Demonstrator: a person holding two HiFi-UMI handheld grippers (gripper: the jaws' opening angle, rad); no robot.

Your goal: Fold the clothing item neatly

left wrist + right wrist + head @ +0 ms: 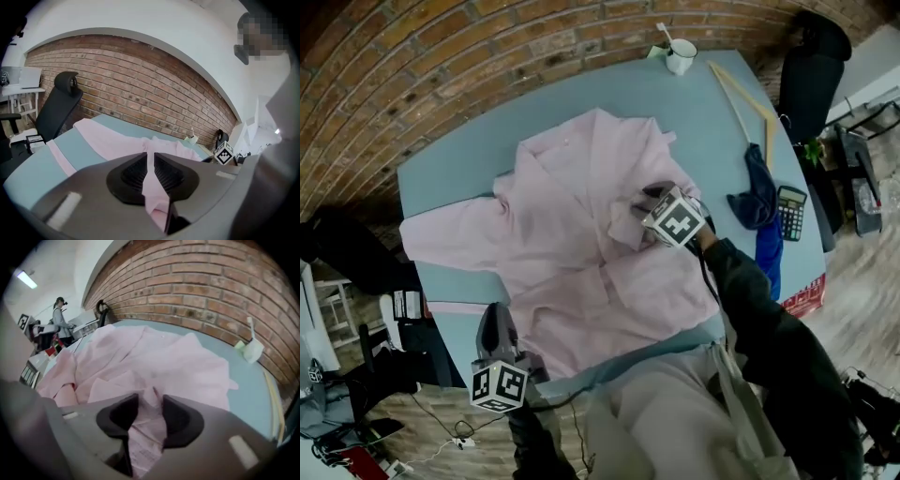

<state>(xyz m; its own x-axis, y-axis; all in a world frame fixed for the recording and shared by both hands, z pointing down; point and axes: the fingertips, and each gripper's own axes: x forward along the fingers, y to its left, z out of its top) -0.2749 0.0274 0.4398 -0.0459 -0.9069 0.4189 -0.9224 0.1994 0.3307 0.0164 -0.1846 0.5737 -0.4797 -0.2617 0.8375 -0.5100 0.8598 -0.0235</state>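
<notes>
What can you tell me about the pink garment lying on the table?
The pink garment looks like soft, thin cloth, apparently a collared shirt. It lies wrinkled and partly spread on the blue-grey table, with one long sleeve stretched out sideways. The left gripper pinches its near edge. The right gripper, open, has a fold between its jaws.

My head view looks steeply down from the near edge of the blue table (455, 176). Left gripper view sits low, near left; right gripper view sits close over the pink shirt (154, 362). Both face the far brick wall (140, 89). All three share the shirt.
</notes>
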